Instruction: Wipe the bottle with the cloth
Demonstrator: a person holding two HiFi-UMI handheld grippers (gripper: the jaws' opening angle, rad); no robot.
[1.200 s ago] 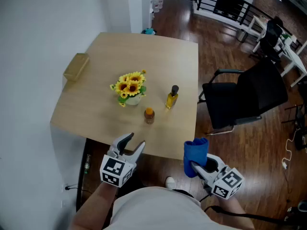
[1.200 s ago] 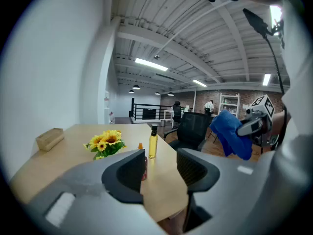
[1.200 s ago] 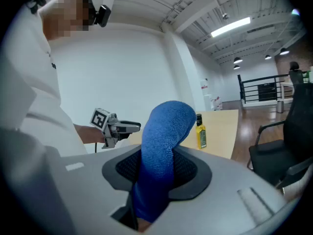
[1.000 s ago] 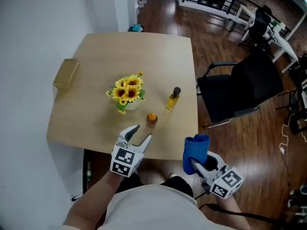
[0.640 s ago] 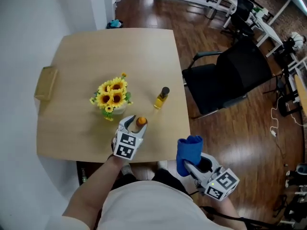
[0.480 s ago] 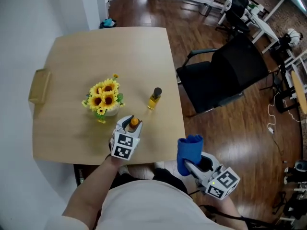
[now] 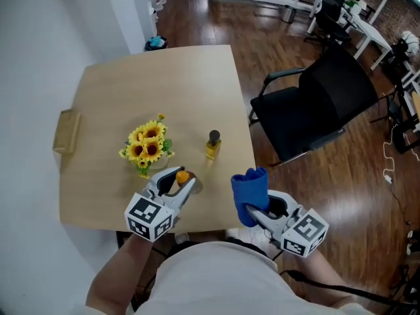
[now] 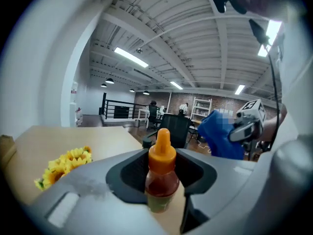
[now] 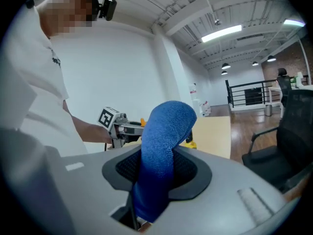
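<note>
A small bottle [image 7: 182, 176] with an orange cap and reddish sauce stands near the front edge of the wooden table [image 7: 164, 77]. My left gripper [image 7: 176, 182] is shut on it, its jaws pressed against both sides of the bottle [image 8: 161, 177]. Whether the bottle's base rests on the table I cannot tell. Off the table's front right corner, my right gripper [image 7: 253, 209] is shut on a blue cloth [image 7: 249, 186], which sticks up out of its jaws as a thick roll [image 9: 164, 146]. Cloth and bottle are apart.
A vase of sunflowers [image 7: 147, 146] stands just beyond the left gripper. A yellow oil bottle [image 7: 213, 145] with a dark cap is to its right. A cardboard box [image 7: 65, 131] lies at the table's left edge. A black office chair [image 7: 321, 104] stands right of the table.
My left gripper went forward from the table's front edge to the orange-capped bottle and shut round it. My right gripper kept the blue cloth and hardly moved.
</note>
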